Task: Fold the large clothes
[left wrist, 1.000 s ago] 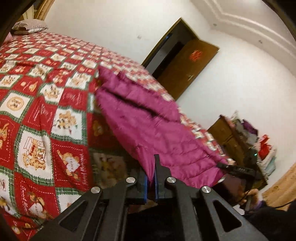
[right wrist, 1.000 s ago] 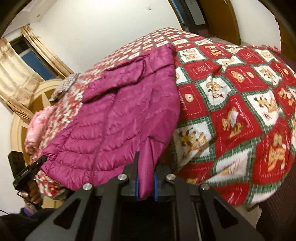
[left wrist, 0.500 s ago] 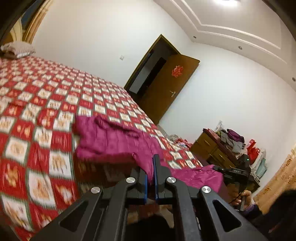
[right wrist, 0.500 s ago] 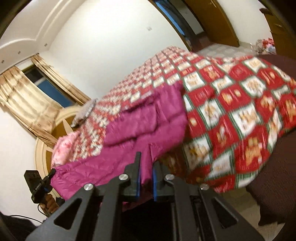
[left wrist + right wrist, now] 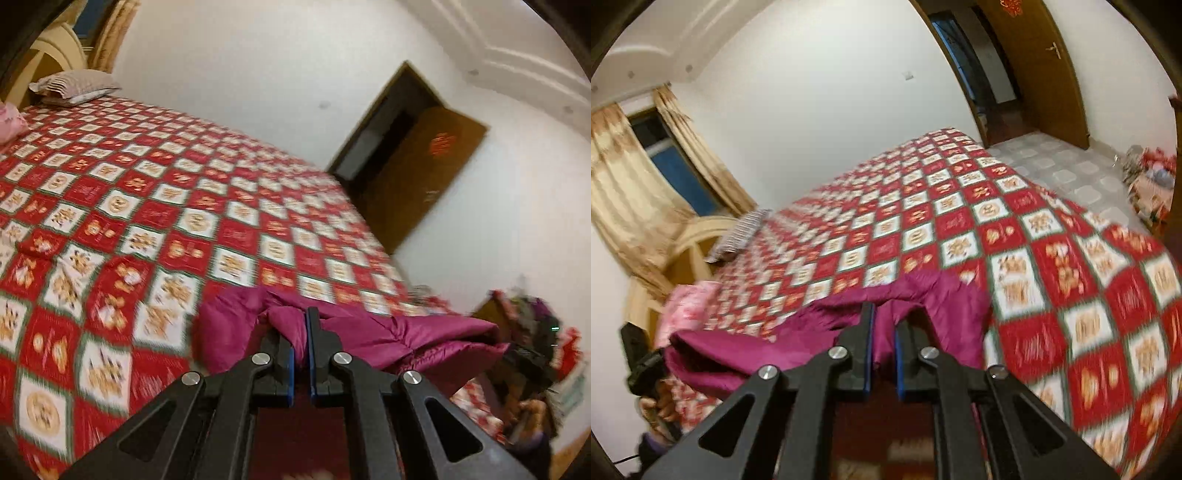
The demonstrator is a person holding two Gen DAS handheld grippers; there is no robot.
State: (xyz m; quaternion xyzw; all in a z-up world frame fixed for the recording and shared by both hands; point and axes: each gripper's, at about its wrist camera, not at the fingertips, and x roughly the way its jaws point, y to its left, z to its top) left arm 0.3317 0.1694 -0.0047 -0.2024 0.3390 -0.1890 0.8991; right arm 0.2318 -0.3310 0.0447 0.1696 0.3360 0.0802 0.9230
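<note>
A magenta quilted puffer jacket point(image 5: 399, 332) hangs stretched between both grippers above the near edge of a bed with a red, white and green patchwork cover point(image 5: 155, 206). My left gripper point(image 5: 301, 332) is shut on one edge of the jacket. In the left wrist view the jacket runs right to the other gripper point(image 5: 528, 358). My right gripper point(image 5: 883, 325) is shut on the opposite edge of the jacket point(image 5: 938, 306), which runs left to the left gripper point(image 5: 642, 365). The jacket's lower part is hidden below the fingers.
A striped pillow point(image 5: 74, 86) and pink bedding point(image 5: 9, 122) lie at the headboard end. An open brown door point(image 5: 424, 177) is beyond the bed. A cluttered dresser point(image 5: 535, 325) stands at the right. Tiled floor point(image 5: 1063, 166) lies past the bed's far side.
The jacket lay spread flat on the bed; both grippers have lifted and pulled it toward the near edge, so it now bunches between them and most of the cover is bare.
</note>
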